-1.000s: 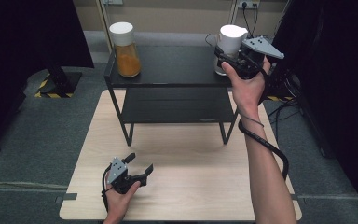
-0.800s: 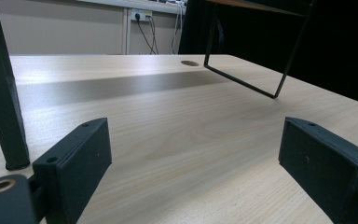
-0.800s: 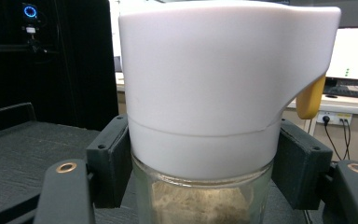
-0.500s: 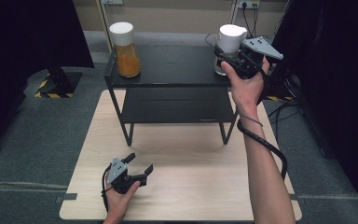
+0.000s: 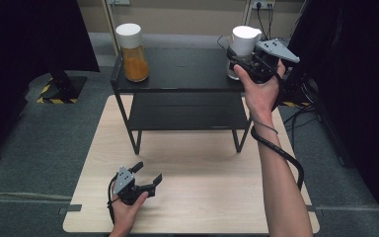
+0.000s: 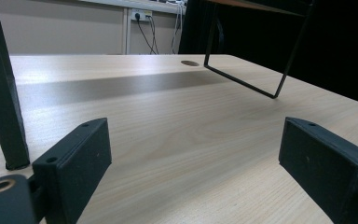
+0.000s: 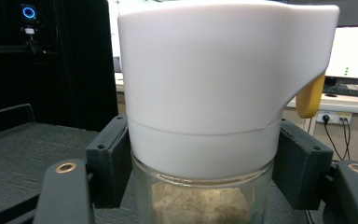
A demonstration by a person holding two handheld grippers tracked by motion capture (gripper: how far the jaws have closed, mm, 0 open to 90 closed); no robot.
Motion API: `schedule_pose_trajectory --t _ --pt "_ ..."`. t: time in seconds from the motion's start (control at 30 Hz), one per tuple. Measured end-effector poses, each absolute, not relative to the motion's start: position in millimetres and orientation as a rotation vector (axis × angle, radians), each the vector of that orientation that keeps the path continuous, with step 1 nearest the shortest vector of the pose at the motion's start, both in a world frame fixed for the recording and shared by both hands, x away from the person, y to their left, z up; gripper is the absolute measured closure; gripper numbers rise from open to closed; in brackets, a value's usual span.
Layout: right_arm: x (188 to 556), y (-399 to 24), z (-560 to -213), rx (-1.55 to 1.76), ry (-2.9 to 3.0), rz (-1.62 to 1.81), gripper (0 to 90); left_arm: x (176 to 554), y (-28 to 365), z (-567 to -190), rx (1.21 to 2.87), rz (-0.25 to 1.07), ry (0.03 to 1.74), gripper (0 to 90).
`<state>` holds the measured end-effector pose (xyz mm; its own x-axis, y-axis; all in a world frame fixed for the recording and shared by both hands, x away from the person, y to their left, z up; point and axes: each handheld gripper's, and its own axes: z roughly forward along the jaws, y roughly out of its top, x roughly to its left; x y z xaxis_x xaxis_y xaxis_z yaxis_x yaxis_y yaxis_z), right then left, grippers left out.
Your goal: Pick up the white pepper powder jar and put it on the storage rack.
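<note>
Standing on a grey floor [image 5: 39,148], a pale wooden table [image 5: 202,197] is carrying a black two-tier metal shelf [image 5: 177,74] at its far end; dark curtains are hanging on both sides of the room, and a beige wall with a power socket [image 6: 140,15] and trailing cables is showing beyond; on the shelf's top tier, a jar of orange powder [image 5: 133,52] with a white lid is sitting at the left corner, and a glass jar with a tall white lid [image 5: 243,49] is sitting at the right corner; the right gripper [image 5: 246,66], held in the person's raised right hand [image 5: 261,91], is reaching that second jar, and in the right gripper view its two black jaws are sitting on either side of the jar [image 7: 205,196] just under the white lid, close against it, though I cannot tell for certain whether they are pressing it; pale brown contents are showing through the glass; the left gripper [image 5: 145,178] is resting low over the near part of the table in the person's left hand [image 5: 126,207], its jaws standing wide apart and holding nothing, with bare wood lying between them in the left gripper view.
</note>
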<state>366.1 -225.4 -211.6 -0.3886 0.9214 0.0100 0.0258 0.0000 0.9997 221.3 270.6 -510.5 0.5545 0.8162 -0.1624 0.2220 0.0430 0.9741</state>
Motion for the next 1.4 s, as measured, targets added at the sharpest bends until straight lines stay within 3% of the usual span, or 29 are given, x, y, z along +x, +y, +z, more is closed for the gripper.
schedule_pose_trajectory --t 0.33,0.63,1.4 --pt "363.7 -218.2 -213.6 1.033 1.497 1.488 14.1 221.2 270.5 -510.9 1.494 0.573 0.932 8.6" --pt "359.9 -216.7 -215.3 1.049 1.496 1.481 9.5 221.4 270.6 -511.0 1.493 0.572 0.932 8.6" --pt "325.8 -224.0 -226.0 1.018 1.502 1.507 8.4 221.2 270.2 -510.6 1.495 0.572 0.934 8.6"
